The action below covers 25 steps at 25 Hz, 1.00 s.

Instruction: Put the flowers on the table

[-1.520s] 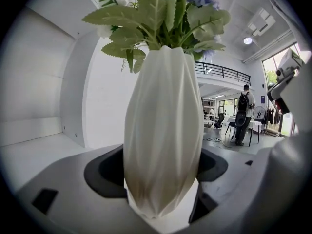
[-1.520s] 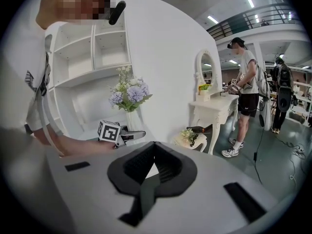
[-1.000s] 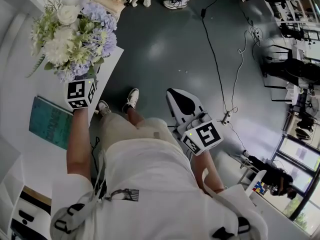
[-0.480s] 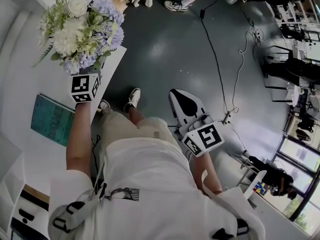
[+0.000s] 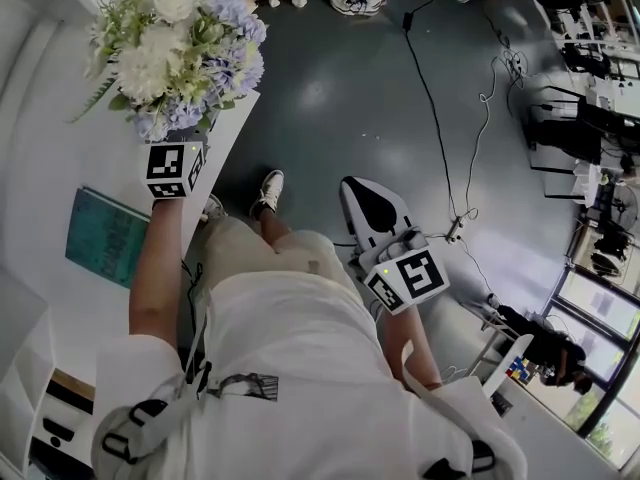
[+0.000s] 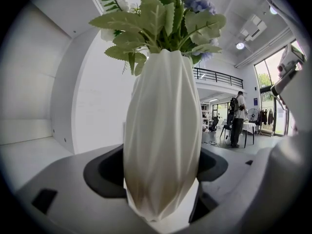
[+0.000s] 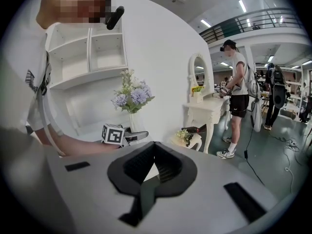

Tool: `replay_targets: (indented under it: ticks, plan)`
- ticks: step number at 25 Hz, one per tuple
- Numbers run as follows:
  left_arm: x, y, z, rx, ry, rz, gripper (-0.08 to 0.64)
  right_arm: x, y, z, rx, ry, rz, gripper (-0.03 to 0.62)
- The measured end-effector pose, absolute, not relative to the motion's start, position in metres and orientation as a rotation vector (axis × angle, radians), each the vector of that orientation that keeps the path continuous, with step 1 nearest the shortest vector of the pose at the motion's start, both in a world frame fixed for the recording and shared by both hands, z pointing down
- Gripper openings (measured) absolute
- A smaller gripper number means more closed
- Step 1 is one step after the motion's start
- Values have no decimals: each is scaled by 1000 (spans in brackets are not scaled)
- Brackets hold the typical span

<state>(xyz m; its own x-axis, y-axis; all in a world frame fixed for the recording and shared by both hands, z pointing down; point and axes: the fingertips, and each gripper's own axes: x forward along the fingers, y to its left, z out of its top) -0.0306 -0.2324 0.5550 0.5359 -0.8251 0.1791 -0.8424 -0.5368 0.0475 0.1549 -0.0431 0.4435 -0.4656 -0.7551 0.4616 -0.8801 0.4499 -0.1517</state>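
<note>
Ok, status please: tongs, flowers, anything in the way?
Left tongs shut on white vase of flowers, over table edge. Right tongs shut, empty. Teal book on table, clear of vase.

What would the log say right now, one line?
left gripper: shut on vase | flowers: in vase, over table | set down: cannot tell | right gripper: shut, empty

A glossy dark grey floor (image 5: 340, 88) is crossed by thin black cables (image 5: 432, 108). Plain white walls (image 7: 161, 48) carry white box shelves (image 7: 87, 52). Beyond stand a white dressing table with an oval mirror (image 7: 209, 112), a railed mezzanine (image 6: 217, 75), tall windows (image 6: 270, 89) and bright ceiling strip lights (image 7: 242, 6).
</note>
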Motion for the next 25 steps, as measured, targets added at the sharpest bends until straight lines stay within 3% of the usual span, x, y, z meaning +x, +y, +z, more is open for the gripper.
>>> replay_targets:
  ticks: [23, 25]
  plan:
    - [-29, -229, 563, 2651, -1363, 294, 394, 143, -50, 444, 1430, -2357, 557, 11]
    - [-32, -229, 563, 2648, -1379, 282, 445, 142, -50, 444, 1431, -2358, 558, 11]
